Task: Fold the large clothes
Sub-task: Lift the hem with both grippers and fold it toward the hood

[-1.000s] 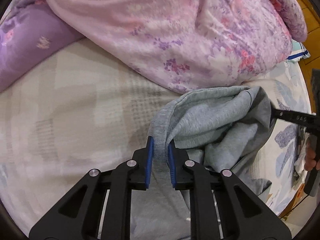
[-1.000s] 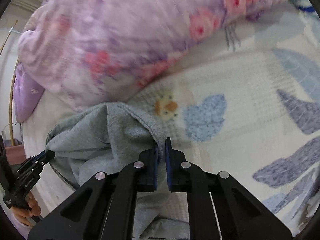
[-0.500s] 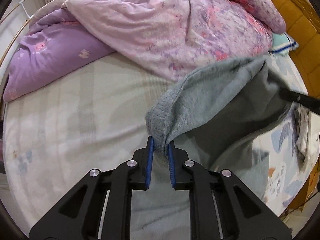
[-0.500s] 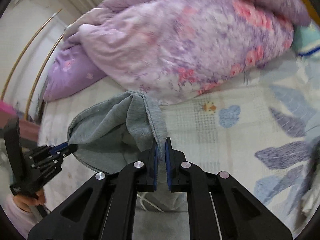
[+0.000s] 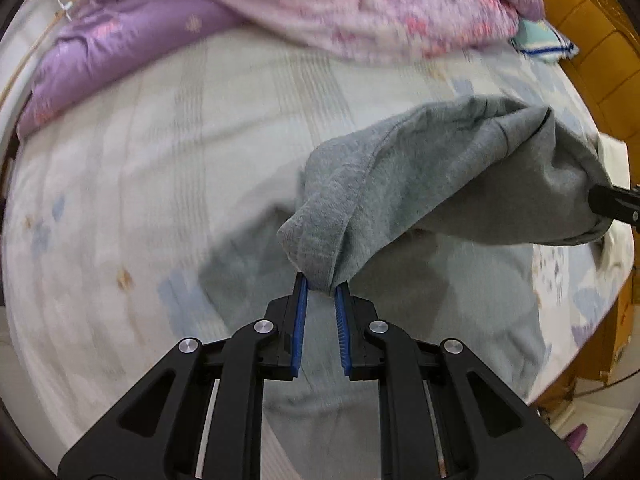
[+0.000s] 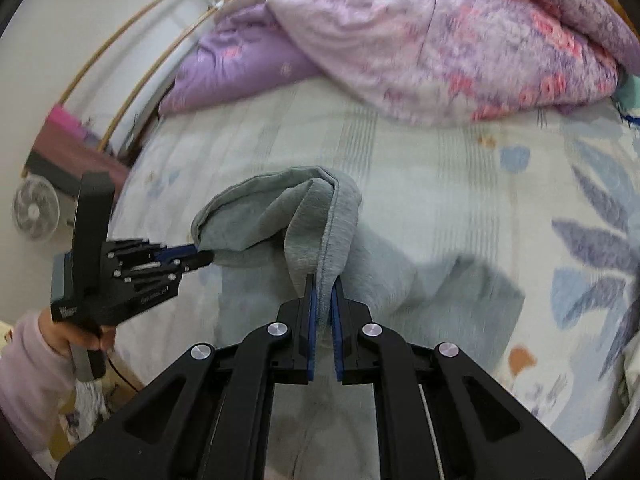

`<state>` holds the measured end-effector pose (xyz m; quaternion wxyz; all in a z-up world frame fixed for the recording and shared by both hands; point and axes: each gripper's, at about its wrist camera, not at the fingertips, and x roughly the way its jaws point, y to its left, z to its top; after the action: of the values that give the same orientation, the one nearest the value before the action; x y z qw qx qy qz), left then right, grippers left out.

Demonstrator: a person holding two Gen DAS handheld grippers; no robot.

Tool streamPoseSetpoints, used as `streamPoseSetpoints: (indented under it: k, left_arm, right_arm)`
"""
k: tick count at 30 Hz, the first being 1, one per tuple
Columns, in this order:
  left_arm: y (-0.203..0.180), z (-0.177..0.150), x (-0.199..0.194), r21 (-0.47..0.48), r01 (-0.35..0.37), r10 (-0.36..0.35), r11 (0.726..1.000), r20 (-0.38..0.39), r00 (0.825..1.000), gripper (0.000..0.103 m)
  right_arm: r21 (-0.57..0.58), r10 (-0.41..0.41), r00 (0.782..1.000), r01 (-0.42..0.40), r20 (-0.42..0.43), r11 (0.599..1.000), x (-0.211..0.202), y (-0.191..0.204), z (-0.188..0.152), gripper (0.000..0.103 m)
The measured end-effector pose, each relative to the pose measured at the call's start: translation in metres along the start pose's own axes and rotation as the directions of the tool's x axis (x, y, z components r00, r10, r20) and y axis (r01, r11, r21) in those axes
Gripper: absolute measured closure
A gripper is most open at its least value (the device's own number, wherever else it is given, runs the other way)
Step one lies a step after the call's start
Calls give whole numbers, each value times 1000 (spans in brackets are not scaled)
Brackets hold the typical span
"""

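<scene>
A large grey sweatshirt-like garment (image 5: pixel 420 184) hangs lifted above the bed, stretched between both grippers. My left gripper (image 5: pixel 321 286) is shut on one bunched corner of its edge. My right gripper (image 6: pixel 324 286) is shut on the other corner of the grey garment (image 6: pixel 320 216). In the right wrist view the left gripper (image 6: pixel 202 254) shows at the left, pinching the cloth, held by a hand in a pale pink sleeve. The right gripper's tip (image 5: pixel 612 202) shows at the right edge of the left wrist view. The rest of the garment drapes down below the jaws.
The bed sheet (image 6: pixel 460 184) is pale with blue leaf prints. A pink floral duvet (image 6: pixel 460 40) and a purple pillow (image 6: pixel 232 72) are heaped at the far side. A wooden headboard (image 5: pixel 580 32) is at the right; a small fan (image 6: pixel 34 210) stands on the floor.
Both grippers have risen and drawn back from the duvet, carrying the garment with them. The cloth between them has stretched out and more of the bed shows.
</scene>
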<state>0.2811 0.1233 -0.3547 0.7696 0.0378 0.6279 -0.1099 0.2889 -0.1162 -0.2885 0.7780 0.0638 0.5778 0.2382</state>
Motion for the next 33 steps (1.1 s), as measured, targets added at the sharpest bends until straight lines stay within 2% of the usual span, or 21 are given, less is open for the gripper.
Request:
streamPoseSetpoints:
  k: [3,6,7,8,9,10,11,12,14,16,17,19,22,25,27,28,30,31,33]
  left_arm:
    - [-5,-30,15,-21,23,-24,1000,-53,998,89]
    - [-9,-56,34,-43,58,-63,997,-116,991,88]
    - [-12,-66,43,-43,68,-74,997,-159,984,88]
    - [-15,-76,50,-33,68,-74,997,-207,976,88]
    - [-17,-83,52,-18,55,-58,998,-234,971,88]
    - [-19,-87,50,-8,50,-51,999,-239,970,88]
    - [-19,-91,43,-7,66,-66,998,-230,971,87]
    - [-18,-92,38,-14,84,-85,996,-219,972,86]
    - [-14,-88,24,-30,104,-108,994,-178,978,73]
    - [-11,-78,17,-34,109,-112,994,-139,984,72]
    - [-8,-69,18,-48,120,-125,992,-116,985,72]
    - [-6,-51,25,-71,120,-126,990,-92,988,72]
    - [-10,-16,43,-86,95,-100,992,-55,993,72]
    - [-11,21,61,-107,128,-129,986,1,992,72]
    - [-13,39,77,-121,186,-184,975,21,983,72]
    - [-14,43,87,-129,204,-204,970,12,979,72]
    - [-14,40,115,-154,205,-221,967,-93,971,74]
    - [-15,34,122,-158,208,-230,965,-132,964,74]
    - [-20,13,116,-91,235,-246,968,-130,961,74]
  right_arm:
    - [3,-17,996,17,-90,1000,17,-1,-35,97]
    - [-22,-66,971,62,-230,998,47,-8,-71,96]
    - [-27,-97,954,93,-284,995,58,-13,-82,96]
    - [-23,-180,918,183,-355,983,73,-22,-94,93]
    - [-10,-205,892,219,-402,976,78,-28,-102,92]
    - [28,-171,868,208,-466,978,83,-35,-108,92]
    - [71,-112,866,167,-488,983,81,-38,-111,92]
    - [89,-88,875,148,-475,985,76,-39,-110,92]
    - [98,-87,912,137,-400,986,57,-40,-101,92]
    - [130,-103,949,147,-297,981,40,-43,-84,92]
    - [159,-84,965,126,-249,979,37,-45,-72,92]
    - [188,-49,975,91,-216,978,44,-49,-57,92]
    - [169,-34,986,61,-163,984,69,-46,-27,92]
    - [194,30,989,-2,-142,981,108,-48,3,92]
    - [228,71,984,-33,-160,973,138,-53,15,92]
    - [264,107,974,-51,-202,963,159,-56,15,92]
    - [313,175,943,-82,-282,946,181,-57,3,92]
    - [302,196,928,-97,-316,948,188,-54,-6,92]
    - [169,138,908,-76,-396,983,189,-38,-29,92]
